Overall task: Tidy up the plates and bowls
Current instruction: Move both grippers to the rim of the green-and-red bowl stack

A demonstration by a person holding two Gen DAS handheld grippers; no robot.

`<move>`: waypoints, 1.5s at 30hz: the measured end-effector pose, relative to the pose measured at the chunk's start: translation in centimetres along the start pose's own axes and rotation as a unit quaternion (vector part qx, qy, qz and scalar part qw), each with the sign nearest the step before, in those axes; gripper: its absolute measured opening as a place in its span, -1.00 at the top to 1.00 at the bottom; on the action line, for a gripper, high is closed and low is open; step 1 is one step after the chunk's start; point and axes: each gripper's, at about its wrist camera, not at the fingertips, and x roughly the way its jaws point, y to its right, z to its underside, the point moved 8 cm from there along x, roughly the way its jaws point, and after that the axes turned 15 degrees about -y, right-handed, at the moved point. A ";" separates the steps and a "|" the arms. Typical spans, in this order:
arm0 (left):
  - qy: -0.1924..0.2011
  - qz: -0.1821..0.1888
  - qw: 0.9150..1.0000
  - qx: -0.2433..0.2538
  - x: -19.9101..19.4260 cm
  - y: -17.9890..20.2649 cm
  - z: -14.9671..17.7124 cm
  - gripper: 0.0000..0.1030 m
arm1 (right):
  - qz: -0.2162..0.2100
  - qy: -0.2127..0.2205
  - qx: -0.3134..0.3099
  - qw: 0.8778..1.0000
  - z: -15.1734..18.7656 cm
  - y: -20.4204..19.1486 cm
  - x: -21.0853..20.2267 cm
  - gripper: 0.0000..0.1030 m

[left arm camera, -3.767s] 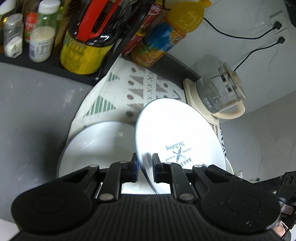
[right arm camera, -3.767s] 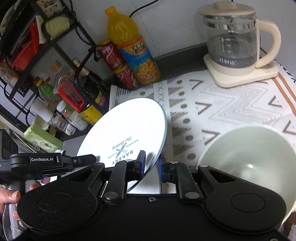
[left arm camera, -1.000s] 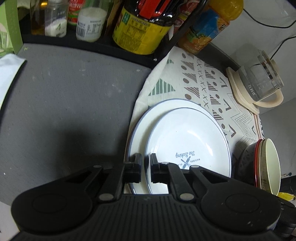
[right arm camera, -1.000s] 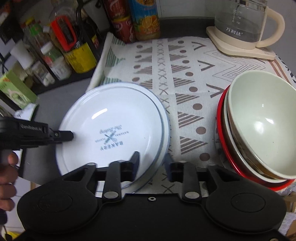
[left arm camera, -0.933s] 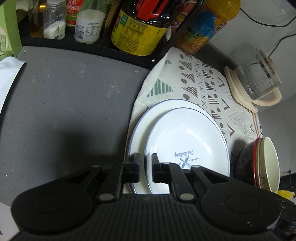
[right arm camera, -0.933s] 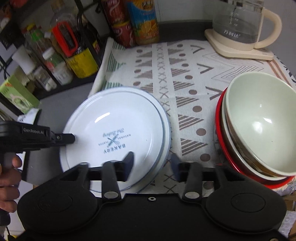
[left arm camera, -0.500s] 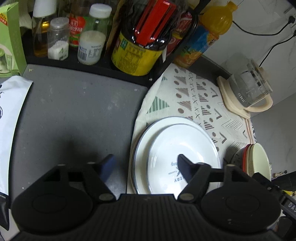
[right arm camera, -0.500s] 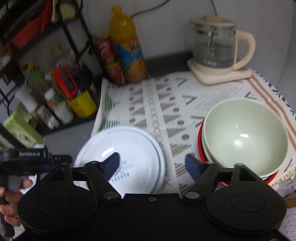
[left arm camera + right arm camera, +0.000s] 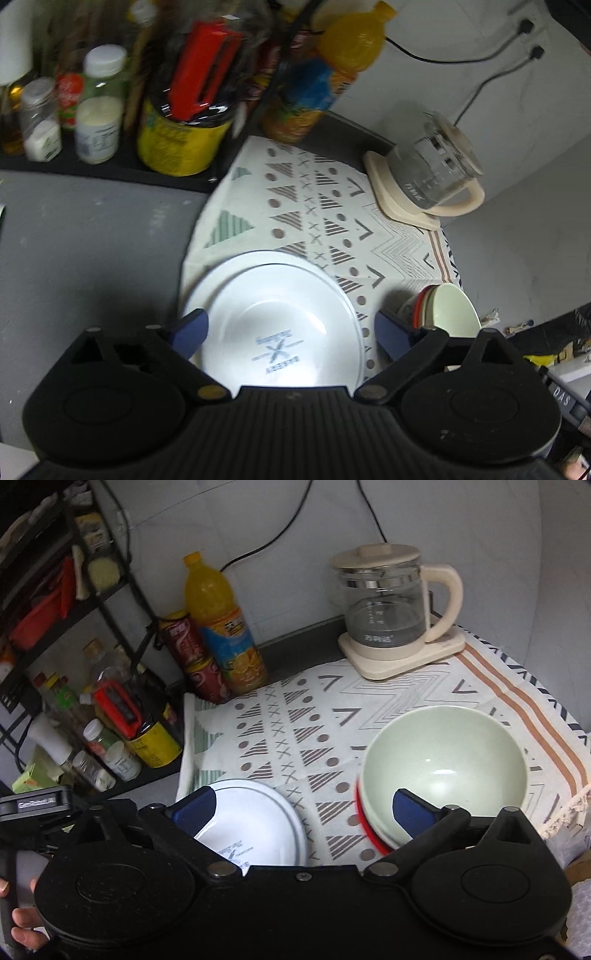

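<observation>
From my left tool (image 9: 288, 330), jaws spread wide and empty, I see the small bakery plate (image 9: 280, 332) nested on the larger plate (image 9: 229, 273), just beside the stacked bowls (image 9: 448, 308). From my right tool (image 9: 301, 808), also apart and holding nothing, the bowls (image 9: 443, 768) sit near the plates (image 9: 258, 819); I'd lift both tools straight up, clear of the rims.

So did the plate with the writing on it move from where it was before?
Yes. The plate with writing was held tilted up in the air. It went down toward the patterned cloth and now lies flat on the bigger plate.
</observation>
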 end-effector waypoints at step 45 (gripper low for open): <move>-0.045 -0.059 0.993 0.096 12.2 18.4 2.6 -0.77 | -0.004 -0.086 0.036 0.996 -0.2 19.4 0.9 -0.68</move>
